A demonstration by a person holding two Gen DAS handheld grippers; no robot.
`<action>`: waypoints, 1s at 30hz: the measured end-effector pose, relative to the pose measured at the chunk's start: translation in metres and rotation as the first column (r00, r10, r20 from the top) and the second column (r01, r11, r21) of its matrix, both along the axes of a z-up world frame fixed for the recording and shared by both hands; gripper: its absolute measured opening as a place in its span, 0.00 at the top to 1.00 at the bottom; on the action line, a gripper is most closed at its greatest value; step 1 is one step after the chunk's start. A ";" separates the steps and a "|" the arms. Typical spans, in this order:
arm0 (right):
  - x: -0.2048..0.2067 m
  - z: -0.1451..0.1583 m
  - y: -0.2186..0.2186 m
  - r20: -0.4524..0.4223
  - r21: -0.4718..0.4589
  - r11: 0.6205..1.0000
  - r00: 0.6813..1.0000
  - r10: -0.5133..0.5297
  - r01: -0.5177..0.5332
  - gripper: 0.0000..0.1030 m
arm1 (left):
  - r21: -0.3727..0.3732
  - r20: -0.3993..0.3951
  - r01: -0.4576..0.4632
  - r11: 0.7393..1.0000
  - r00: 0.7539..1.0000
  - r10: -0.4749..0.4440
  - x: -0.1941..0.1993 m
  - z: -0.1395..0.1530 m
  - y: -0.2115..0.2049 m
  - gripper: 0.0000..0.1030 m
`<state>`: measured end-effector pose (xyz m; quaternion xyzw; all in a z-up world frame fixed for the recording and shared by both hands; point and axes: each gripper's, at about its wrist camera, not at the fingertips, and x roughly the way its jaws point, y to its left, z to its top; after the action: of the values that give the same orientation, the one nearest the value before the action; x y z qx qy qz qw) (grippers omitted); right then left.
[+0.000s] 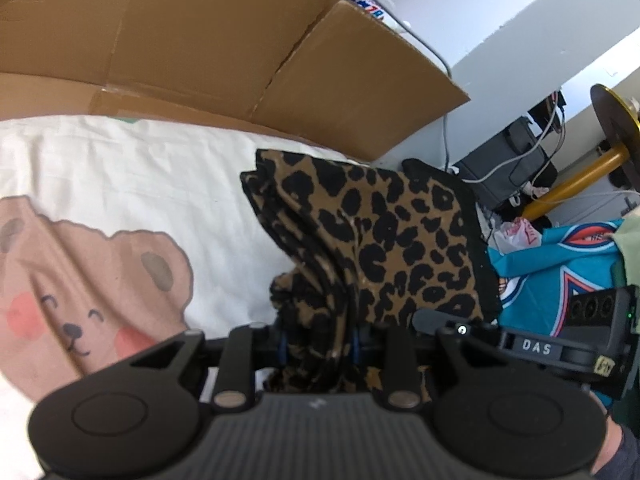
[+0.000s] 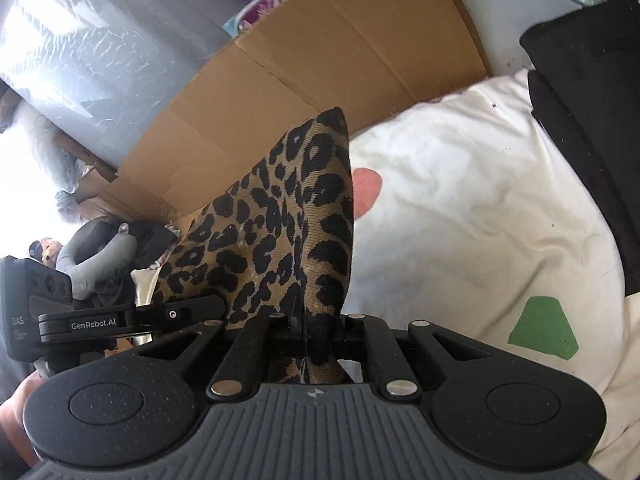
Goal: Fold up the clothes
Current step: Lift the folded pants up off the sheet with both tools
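Observation:
A leopard-print garment, tan with black spots and a black hem, is held up between both grippers over a white bedsheet. My left gripper is shut on a bunched edge of it, folds hanging out past the jaws. In the right wrist view the same leopard-print garment rises from my right gripper, which is shut on another edge. The other gripper shows at the right of the left wrist view and the other gripper at the left of the right wrist view, close beside each other.
A large cardboard box stands along the far side of the bed. The sheet carries a bear print. A teal printed cloth lies to the right, with cables and a black device behind. A black cloth lies at right.

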<state>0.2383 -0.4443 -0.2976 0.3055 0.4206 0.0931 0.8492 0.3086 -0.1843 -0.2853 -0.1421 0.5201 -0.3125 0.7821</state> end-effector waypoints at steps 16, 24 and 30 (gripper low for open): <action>-0.027 0.089 0.019 0.040 -0.068 0.998 0.999 0.022 -0.019 0.94 | 0.063 0.036 -0.014 0.998 0.999 0.012 -0.037 0.091 -0.002 0.72; -0.043 0.157 0.021 0.091 -0.098 0.995 0.995 0.028 -0.019 0.94 | 0.073 0.094 -0.012 0.997 0.996 0.005 -0.055 0.163 -0.006 0.72; -0.054 0.218 0.028 0.150 -0.122 0.992 0.988 0.035 -0.017 0.94 | 0.058 0.146 -0.043 0.997 0.989 0.034 -0.071 0.215 -0.001 0.72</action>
<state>0.1840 -0.4163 -0.0791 0.2401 0.3636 0.1015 0.8944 0.2379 -0.1851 -0.0706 -0.1052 0.4685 -0.2909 0.8275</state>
